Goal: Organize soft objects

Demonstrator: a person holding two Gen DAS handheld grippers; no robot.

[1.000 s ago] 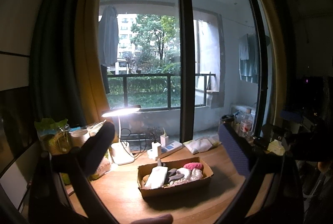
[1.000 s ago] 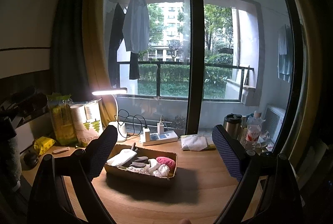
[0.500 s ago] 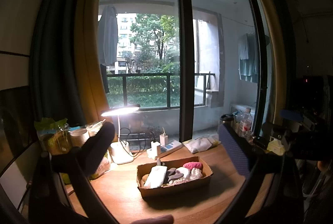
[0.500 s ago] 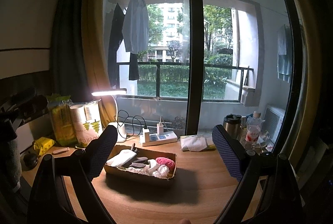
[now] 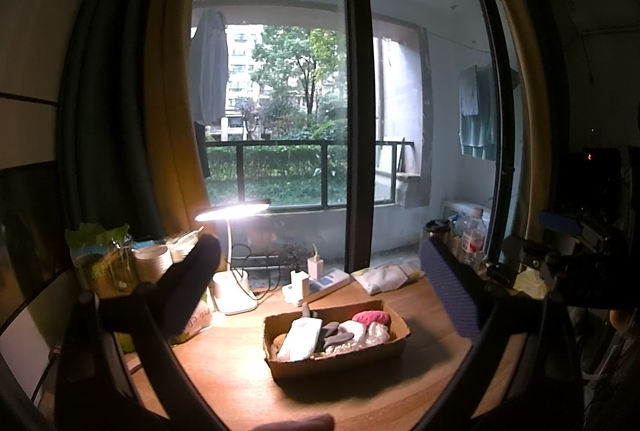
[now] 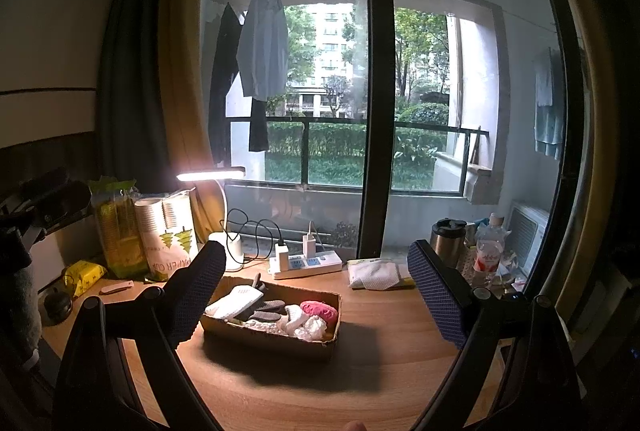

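Note:
A cardboard box (image 5: 344, 359) (image 6: 276, 341) sits on the wooden desk, holding several soft items: a white pack (image 5: 301, 338) (image 6: 234, 301), grey socks (image 5: 334, 333) (image 6: 266, 309), white bundles (image 6: 298, 317) and a pink roll (image 5: 372, 318) (image 6: 319, 309). A folded white cloth (image 5: 382, 277) (image 6: 376, 274) lies behind the box. My left gripper (image 5: 320, 295) is open and empty, held above and in front of the box. My right gripper (image 6: 316, 295) is open and empty, also in front of the box.
A lit desk lamp (image 5: 234, 289) (image 6: 224, 227), a power strip with chargers (image 5: 316, 283) (image 6: 306, 263), paper cups (image 6: 168, 235), snack bags (image 6: 116, 231), a steel mug (image 6: 448, 241) and a water bottle (image 6: 488, 251) line the desk's back by the window.
The left view has shifted slightly; the box sits a touch further left in it. Both grippers stay open and nothing on the desk has moved.

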